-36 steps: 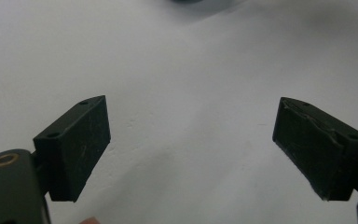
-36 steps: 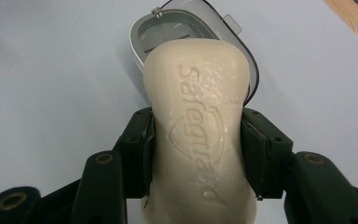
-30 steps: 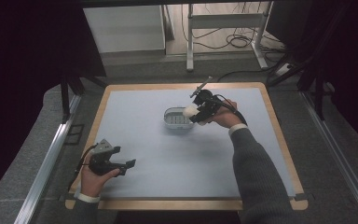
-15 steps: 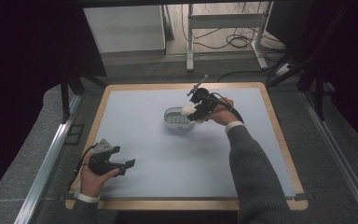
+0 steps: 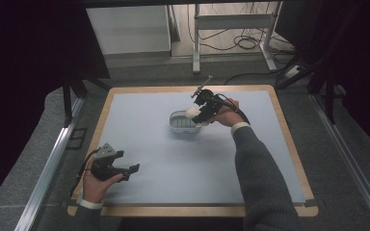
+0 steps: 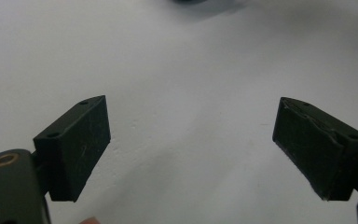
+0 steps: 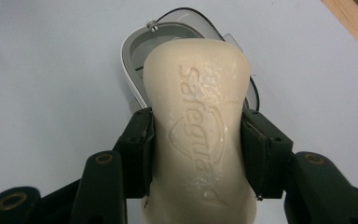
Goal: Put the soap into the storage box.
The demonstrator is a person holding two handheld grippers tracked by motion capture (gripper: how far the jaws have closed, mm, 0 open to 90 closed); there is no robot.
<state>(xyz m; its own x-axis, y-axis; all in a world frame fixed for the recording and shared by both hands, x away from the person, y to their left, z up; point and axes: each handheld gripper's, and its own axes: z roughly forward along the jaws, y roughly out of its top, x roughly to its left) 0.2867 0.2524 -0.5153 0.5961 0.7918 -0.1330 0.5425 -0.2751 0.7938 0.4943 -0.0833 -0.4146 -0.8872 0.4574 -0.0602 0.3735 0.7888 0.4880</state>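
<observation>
A cream bar of soap (image 7: 198,126) with a raised brand name is clamped at its waist by my right gripper (image 7: 196,154), whose jaws are shut on it. The high view shows this gripper (image 5: 198,113) holding the soap (image 5: 191,112) just above the right end of a white oval soap dish (image 5: 180,121) in the middle of the mat. The dish (image 7: 137,51) lies under and beyond the bar in the right gripper view. My left gripper (image 5: 130,169) rests low at the front left of the mat, its jaws (image 6: 191,149) wide apart with nothing between them.
A pale blue mat (image 5: 139,134) covers a wooden-edged table (image 5: 183,211). Metal rails (image 5: 48,168) run along both sides. A table leg frame and cables (image 5: 241,43) stand on the floor beyond the far edge.
My right gripper with the soap has shifted slightly, tilting over the dish's right end. The left hand has stayed where it was.
</observation>
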